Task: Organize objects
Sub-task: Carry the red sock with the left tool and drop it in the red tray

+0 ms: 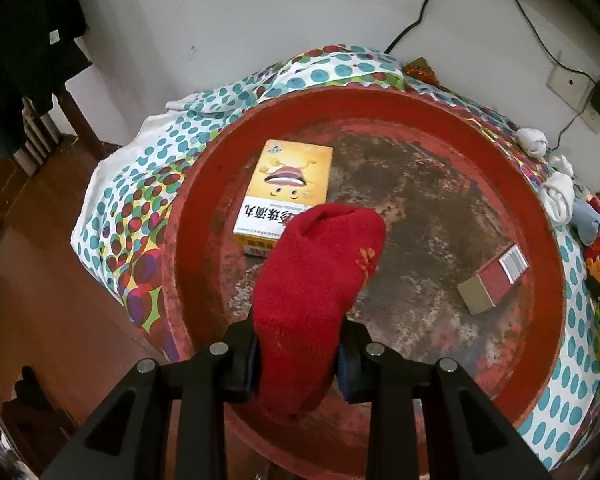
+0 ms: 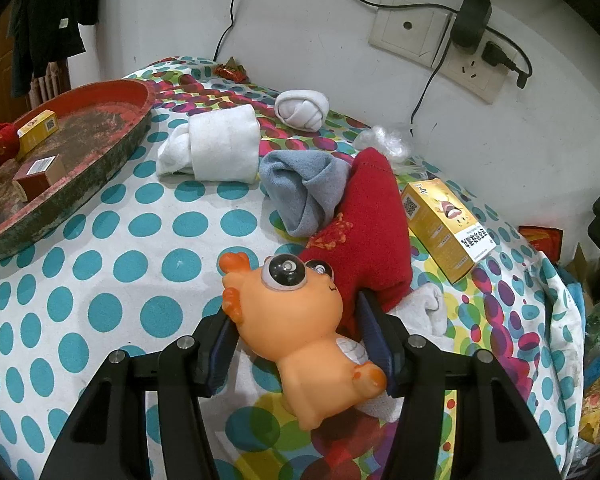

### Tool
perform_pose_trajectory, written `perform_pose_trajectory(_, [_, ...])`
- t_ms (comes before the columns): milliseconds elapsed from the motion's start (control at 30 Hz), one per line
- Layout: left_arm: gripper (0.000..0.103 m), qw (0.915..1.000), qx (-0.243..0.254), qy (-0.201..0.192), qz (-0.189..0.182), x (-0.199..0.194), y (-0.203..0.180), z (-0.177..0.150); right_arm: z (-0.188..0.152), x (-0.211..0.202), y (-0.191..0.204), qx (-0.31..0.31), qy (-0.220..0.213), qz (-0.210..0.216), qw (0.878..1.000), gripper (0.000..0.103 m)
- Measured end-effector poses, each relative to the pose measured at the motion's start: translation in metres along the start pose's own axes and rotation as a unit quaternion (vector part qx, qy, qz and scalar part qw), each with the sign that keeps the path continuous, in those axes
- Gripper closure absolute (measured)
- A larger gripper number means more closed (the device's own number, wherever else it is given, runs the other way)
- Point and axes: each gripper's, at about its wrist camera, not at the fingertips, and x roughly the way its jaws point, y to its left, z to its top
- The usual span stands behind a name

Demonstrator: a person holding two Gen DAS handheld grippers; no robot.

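Note:
My left gripper (image 1: 298, 360) is shut on a red sock (image 1: 320, 272) and holds it above the near part of a round red tray (image 1: 540, 208). In the tray lie a yellow box (image 1: 288, 184) and a small red box (image 1: 496, 278). My right gripper (image 2: 300, 344) has its jaws around an orange rubber toy (image 2: 300, 320) with big eyes, lying on the dotted cloth (image 2: 100, 260). Just behind the toy lie another red sock (image 2: 372, 224), a grey sock (image 2: 300, 192), a folded white sock (image 2: 220, 148), a white sock ball (image 2: 300, 110) and a yellow box (image 2: 444, 224).
The tray also shows at the left of the right wrist view (image 2: 112, 120). Wall sockets with plugged chargers (image 2: 468, 20) and cables hang behind the table. A white sock (image 2: 432, 308) lies under the right finger. Clutter sits off the table's right edge (image 2: 596, 360). Wooden floor lies left (image 1: 32, 280).

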Motion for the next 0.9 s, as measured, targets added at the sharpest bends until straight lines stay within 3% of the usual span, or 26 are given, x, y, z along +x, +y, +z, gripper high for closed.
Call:
perform_pose_trajectory(600, [0.07,0.9999,0.006,-0.011,0.01,0.008,0.009,0.013,0.001,0.0,0.002,-0.004,0.003,-0.009,1.0,0.047])
perform_pose_trajectory(733, [0.061,0.9998,0.006,-0.011,0.015,0.007,0.01,0.011,0.001,0.0,0.002,-0.004,0.003,-0.009,1.0,0.047])
perform_pose_trajectory(900, [0.06,1.0,-0.003,-0.001,-0.003,0.005,0.015,0.007,0.001,0.001,0.001,-0.005,0.003,-0.01,1.0,0.047])
